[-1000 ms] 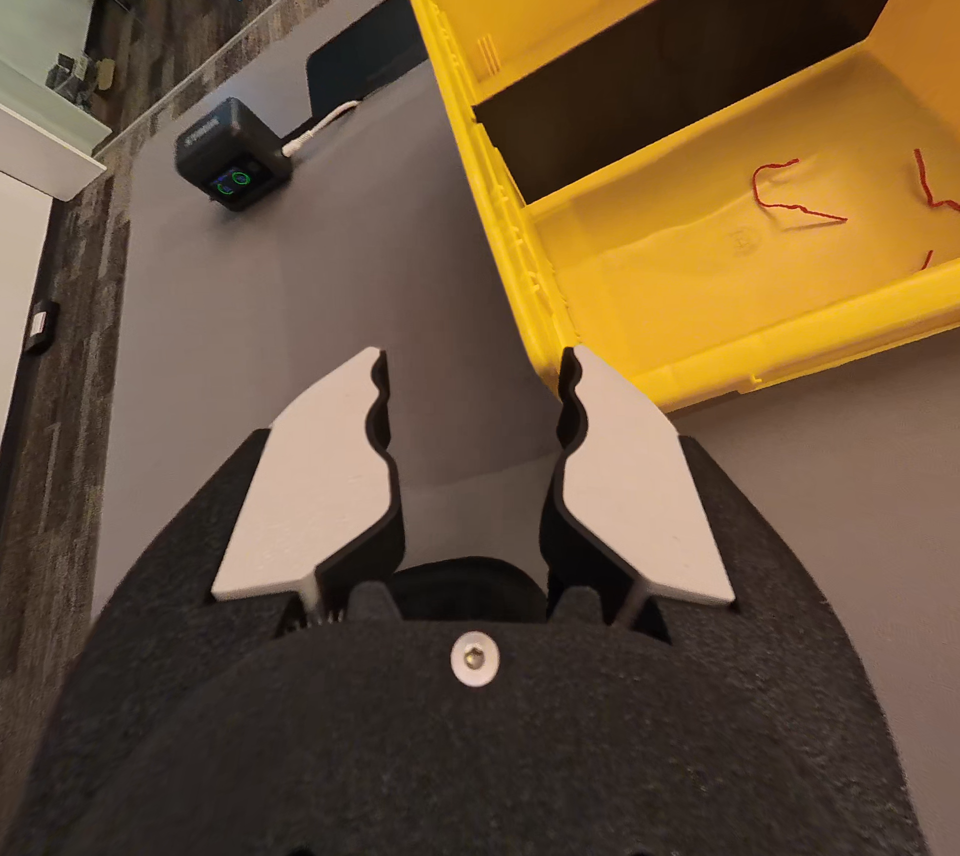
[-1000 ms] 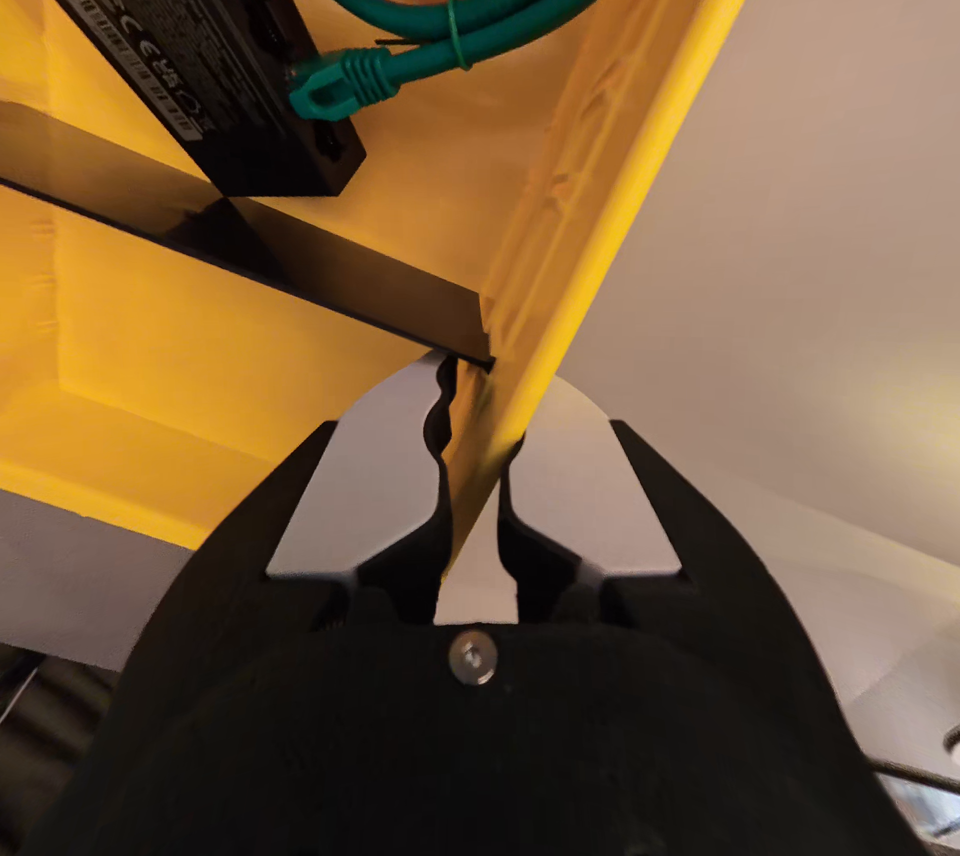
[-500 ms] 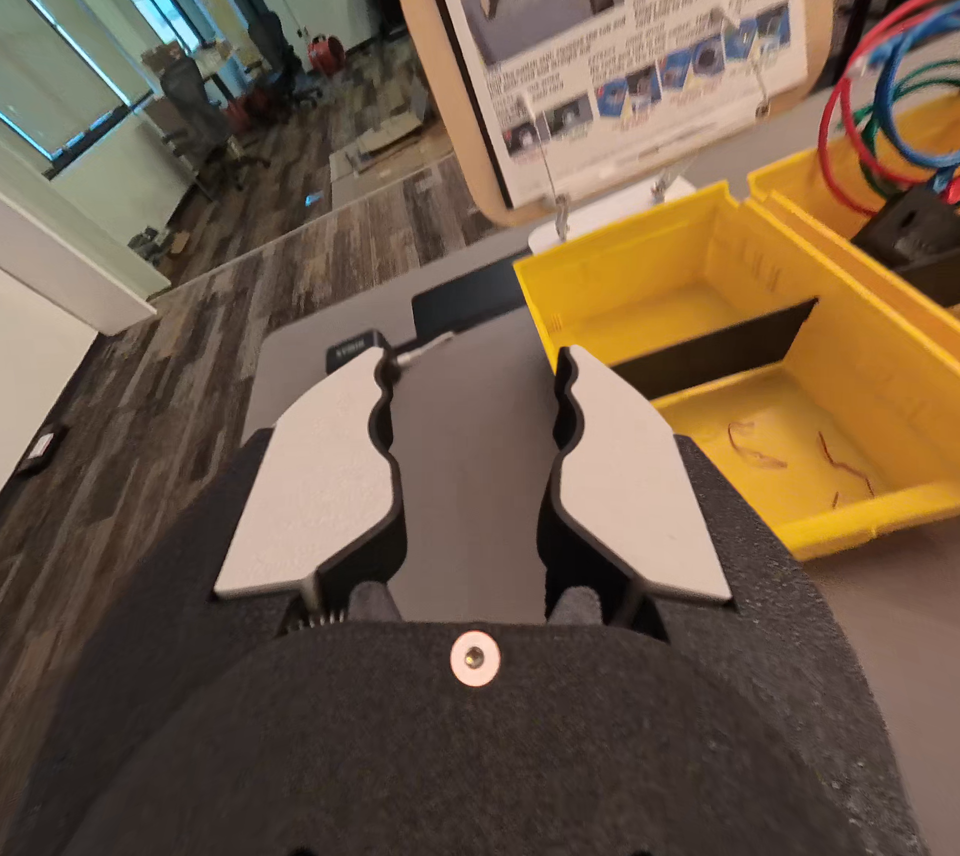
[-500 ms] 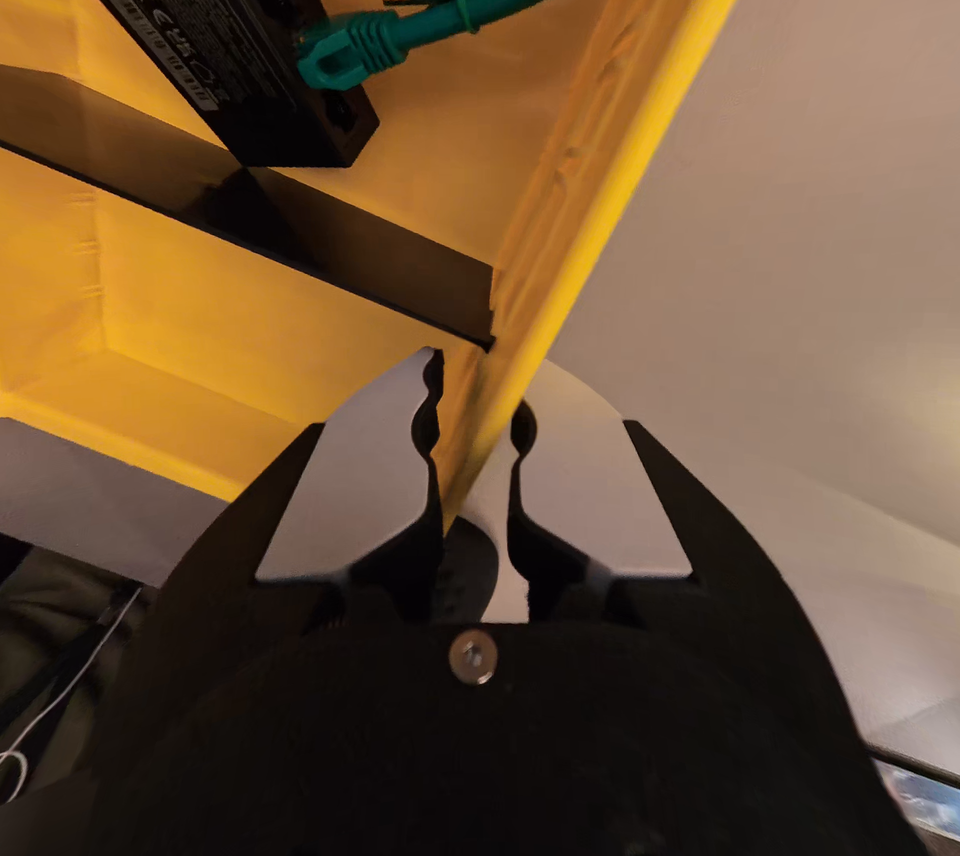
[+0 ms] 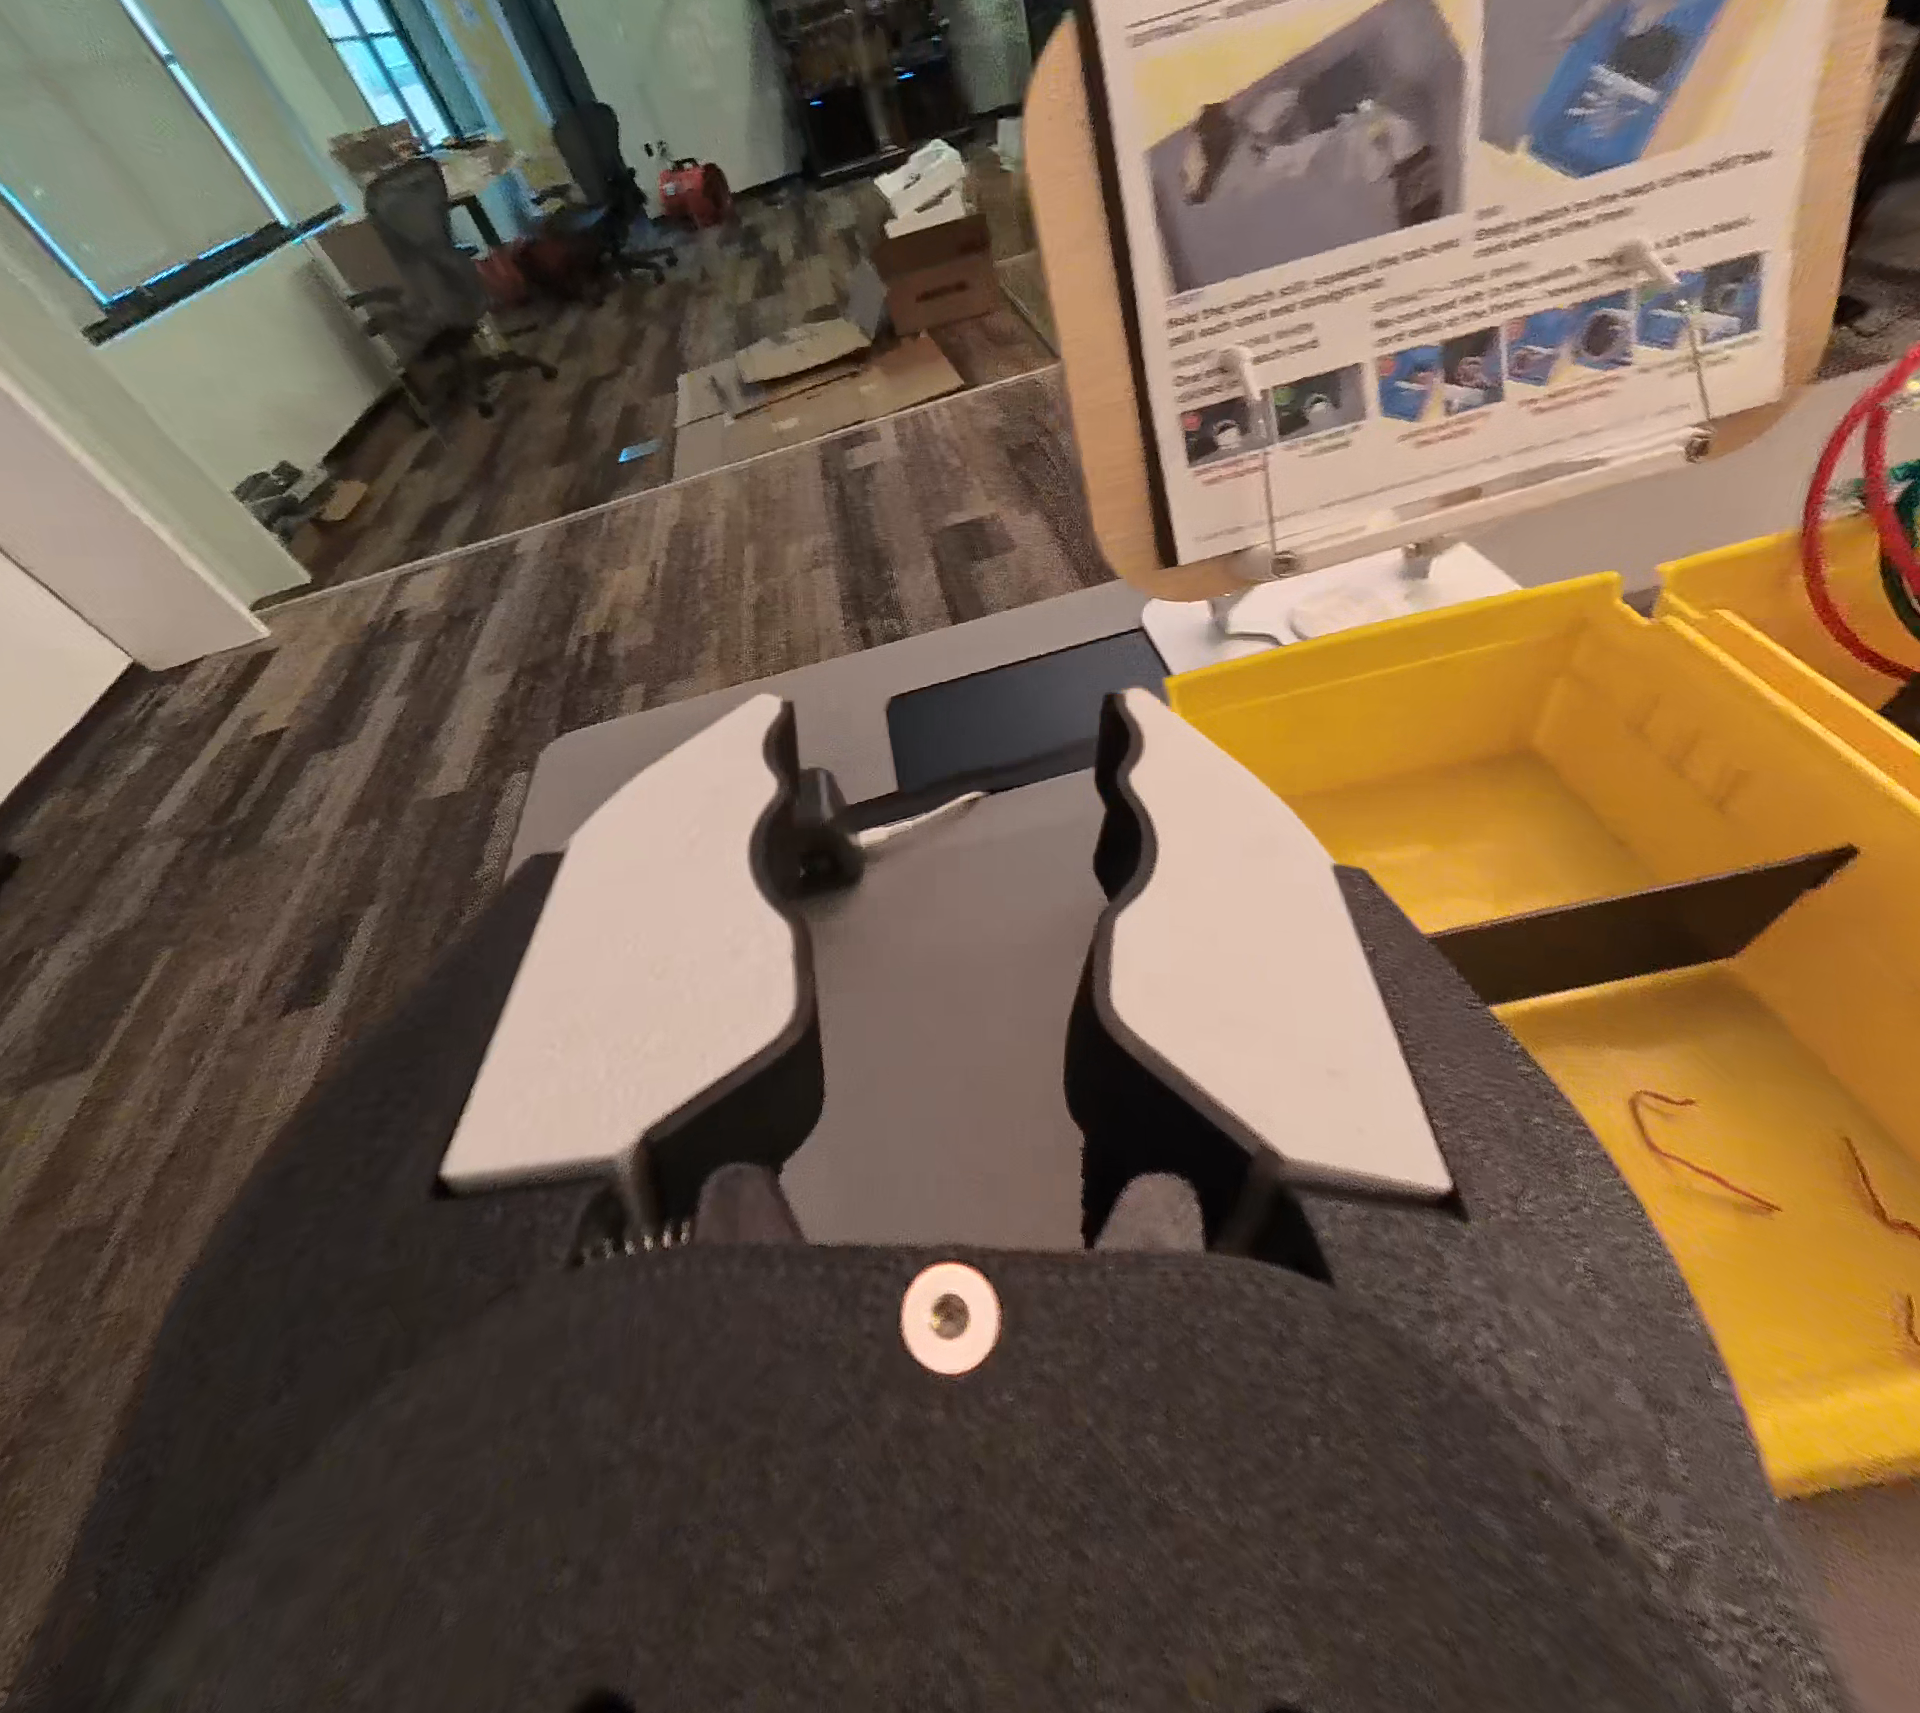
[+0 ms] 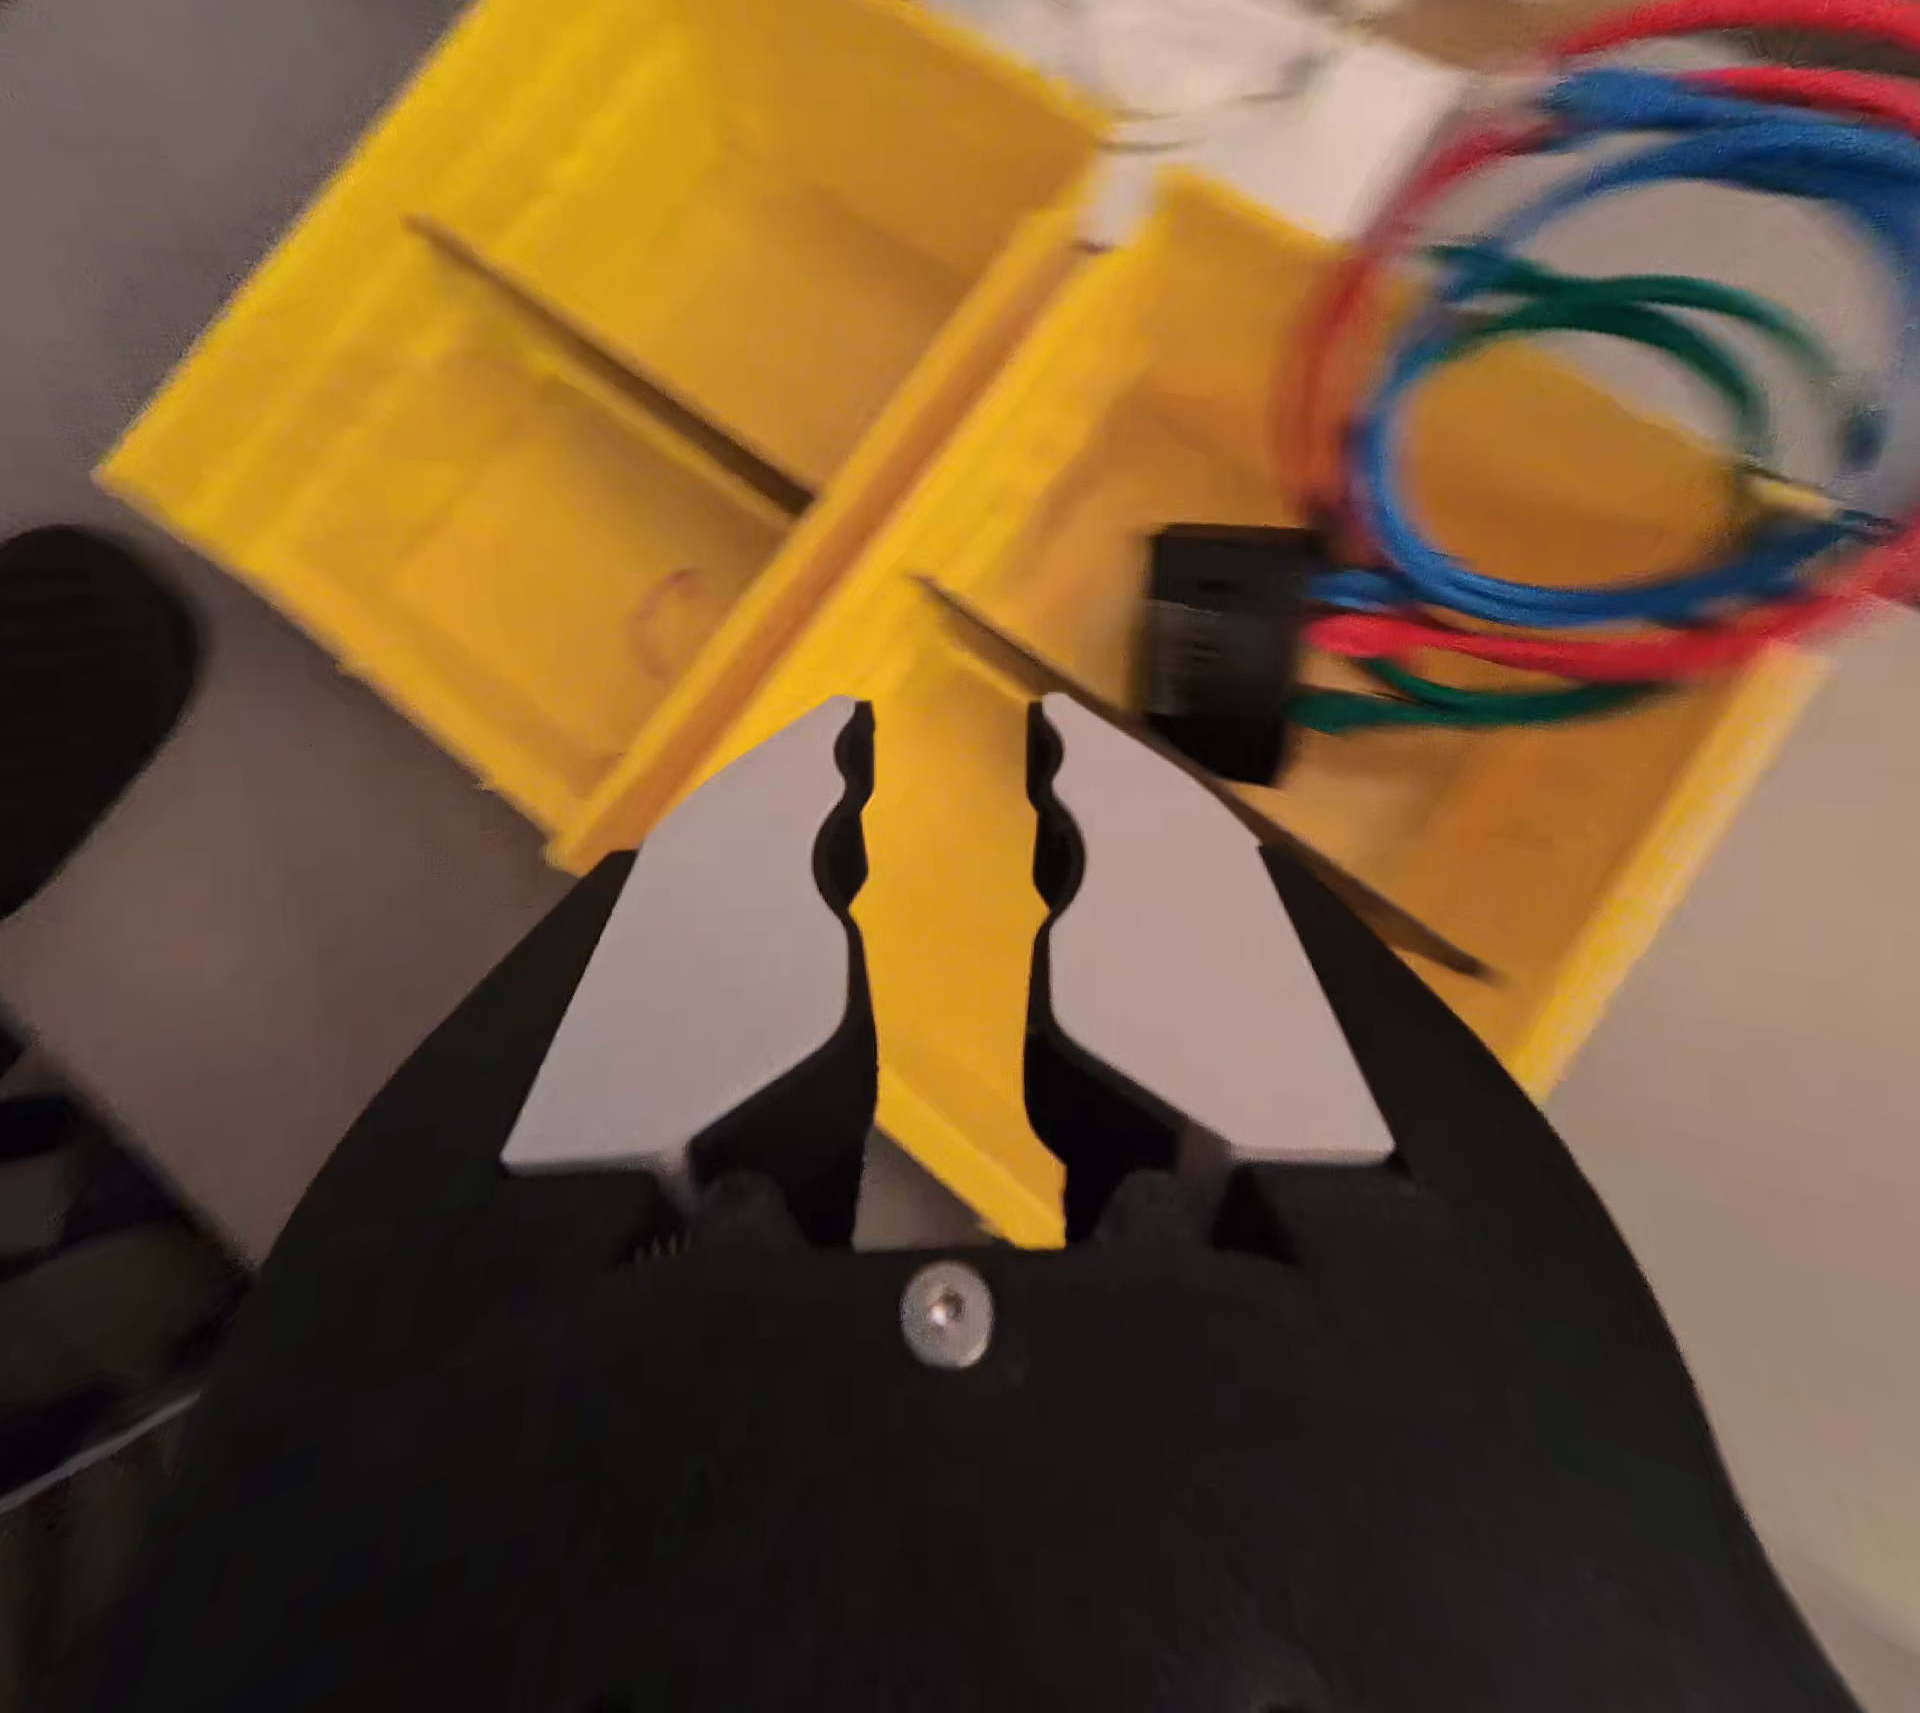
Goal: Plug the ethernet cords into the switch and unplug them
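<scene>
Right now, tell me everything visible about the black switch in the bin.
The switch is a small black box, apparently plastic, blurred by motion. It lies in the right-hand yellow bin, just behind that bin's dark divider. Blue, red and green cords run from its right side and loop upward. Neither tool touches it.

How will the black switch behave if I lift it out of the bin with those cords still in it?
The switch looks small and probably light, so the looped blue, red and green cords plugged into one side may tug or twist it. The springy-looking coils would likely come along and could catch the yellow bin wall. Its smooth casing might slip between the open right gripper fingers.
</scene>
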A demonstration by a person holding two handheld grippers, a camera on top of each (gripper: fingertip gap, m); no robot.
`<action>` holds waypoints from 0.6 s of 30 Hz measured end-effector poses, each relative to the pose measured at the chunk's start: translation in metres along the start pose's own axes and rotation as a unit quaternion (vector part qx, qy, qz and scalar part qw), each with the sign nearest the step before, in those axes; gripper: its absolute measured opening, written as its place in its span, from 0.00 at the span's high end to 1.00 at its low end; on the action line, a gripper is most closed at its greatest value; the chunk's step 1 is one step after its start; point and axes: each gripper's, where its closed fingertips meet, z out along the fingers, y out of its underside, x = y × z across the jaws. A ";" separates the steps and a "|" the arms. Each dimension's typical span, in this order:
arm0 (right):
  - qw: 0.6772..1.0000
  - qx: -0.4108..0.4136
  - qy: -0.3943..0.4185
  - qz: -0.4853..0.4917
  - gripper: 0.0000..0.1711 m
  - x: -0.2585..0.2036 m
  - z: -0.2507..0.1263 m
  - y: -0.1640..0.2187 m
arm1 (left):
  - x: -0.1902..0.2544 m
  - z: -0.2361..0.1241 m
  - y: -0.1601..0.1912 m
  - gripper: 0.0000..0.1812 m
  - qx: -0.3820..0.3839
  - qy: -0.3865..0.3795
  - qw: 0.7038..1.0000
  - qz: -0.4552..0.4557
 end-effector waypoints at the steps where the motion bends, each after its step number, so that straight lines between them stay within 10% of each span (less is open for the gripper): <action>1: 0.999 -0.015 -0.035 -0.012 0.83 -0.025 0.014 0.001 | -0.004 0.000 0.001 0.70 0.000 0.003 1.000 -0.006; 8: 0.992 -0.125 0.002 0.016 0.84 -0.063 0.100 0.005 | -0.009 -0.011 -0.007 0.70 0.033 0.057 0.997 -0.049; 18: 0.971 -0.213 0.089 0.058 0.88 -0.056 0.123 0.012 | -0.011 -0.040 -0.026 0.71 0.094 0.127 0.983 -0.094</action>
